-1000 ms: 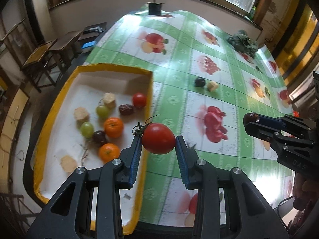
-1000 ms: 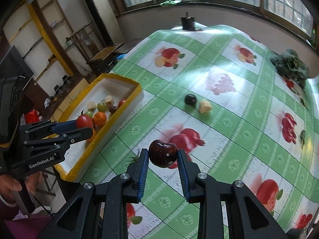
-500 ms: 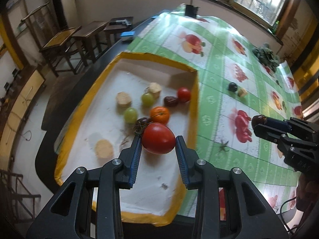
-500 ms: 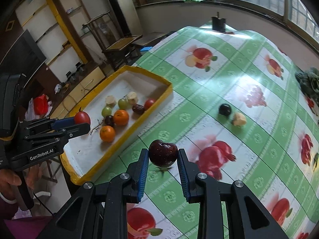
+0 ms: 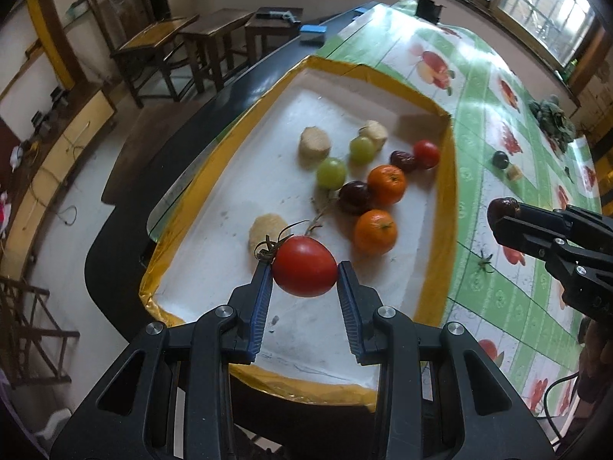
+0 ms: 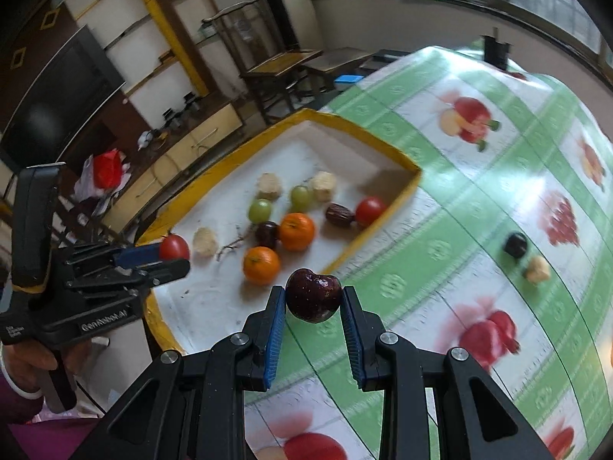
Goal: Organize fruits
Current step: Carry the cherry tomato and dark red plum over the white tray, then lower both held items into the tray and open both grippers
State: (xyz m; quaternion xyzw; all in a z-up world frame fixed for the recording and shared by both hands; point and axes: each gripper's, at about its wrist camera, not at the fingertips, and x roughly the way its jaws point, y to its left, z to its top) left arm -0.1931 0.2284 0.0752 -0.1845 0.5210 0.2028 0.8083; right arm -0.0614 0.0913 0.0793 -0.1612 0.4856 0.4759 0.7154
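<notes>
fingers [image 5: 264,299] downward-tilted around tomato [image 5: 304,266]

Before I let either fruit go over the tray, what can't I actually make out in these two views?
- Left wrist view: tray floor under the tomato is hidden by the tomato.
- Right wrist view: tablecloth under the dark cherry, hidden by it.
- Left wrist view: dark round fruit and pale chunk too small to identify.
- Neither view shows the fruits' height above the tray.
</notes>
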